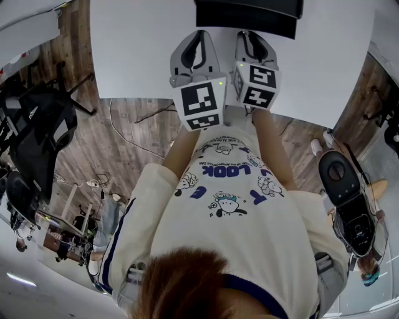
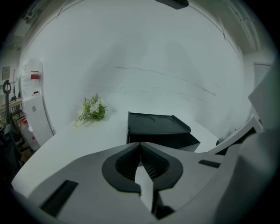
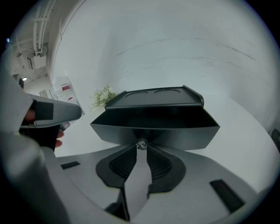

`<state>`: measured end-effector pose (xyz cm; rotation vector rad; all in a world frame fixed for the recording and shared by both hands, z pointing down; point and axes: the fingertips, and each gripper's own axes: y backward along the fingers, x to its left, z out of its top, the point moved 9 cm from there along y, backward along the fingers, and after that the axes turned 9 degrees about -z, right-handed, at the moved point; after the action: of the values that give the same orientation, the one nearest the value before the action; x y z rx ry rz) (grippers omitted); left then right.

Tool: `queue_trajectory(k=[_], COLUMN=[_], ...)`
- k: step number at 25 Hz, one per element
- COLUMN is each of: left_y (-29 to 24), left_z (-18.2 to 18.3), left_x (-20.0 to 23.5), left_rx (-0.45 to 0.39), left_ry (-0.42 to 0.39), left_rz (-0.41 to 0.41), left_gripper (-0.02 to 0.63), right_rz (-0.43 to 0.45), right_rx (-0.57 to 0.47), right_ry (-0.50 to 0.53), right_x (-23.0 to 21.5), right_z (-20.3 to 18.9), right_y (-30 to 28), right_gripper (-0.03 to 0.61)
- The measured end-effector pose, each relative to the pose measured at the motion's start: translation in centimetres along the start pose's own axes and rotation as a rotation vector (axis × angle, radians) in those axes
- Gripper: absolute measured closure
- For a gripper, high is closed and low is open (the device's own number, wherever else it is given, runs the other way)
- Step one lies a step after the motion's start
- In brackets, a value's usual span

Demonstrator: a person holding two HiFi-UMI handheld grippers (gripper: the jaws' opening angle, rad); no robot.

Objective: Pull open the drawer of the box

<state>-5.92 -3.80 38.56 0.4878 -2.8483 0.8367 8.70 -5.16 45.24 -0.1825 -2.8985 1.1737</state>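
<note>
A black box (image 1: 248,15) stands on the white table (image 1: 137,50) at the far edge of the head view. In the right gripper view its drawer (image 3: 155,129) is slid out toward me, with the dark inside showing under the box's top (image 3: 154,97). A small metal knob (image 3: 141,144) on the drawer front sits pinched between the tips of my right gripper (image 3: 141,146), which is shut on it. My left gripper (image 2: 140,144) hovers just left of the box (image 2: 156,124). It is shut, with nothing between its fingers.
A small green plant (image 2: 91,109) lies on the table left of the box. Black office chairs (image 1: 37,134) stand on the wood floor to the left, and a grey machine (image 1: 349,199) is at the right. The table's near edge (image 1: 143,98) is against the person's arms.
</note>
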Motion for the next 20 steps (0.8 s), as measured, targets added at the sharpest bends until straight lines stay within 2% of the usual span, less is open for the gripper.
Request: queue_trajectory(k=[20], left_y=[1.2], left_z=[-0.6], left_x=[-1.6], left_rx=[-0.013], left_ry=[0.001], left_rz=[0.006], left_gripper=[0.597], right_rz=[0.022], right_rx=[0.017], right_ry=[0.005], right_x=[-0.7], right_z=[-1.6], right_y=[1.9], right_gripper=[0.491])
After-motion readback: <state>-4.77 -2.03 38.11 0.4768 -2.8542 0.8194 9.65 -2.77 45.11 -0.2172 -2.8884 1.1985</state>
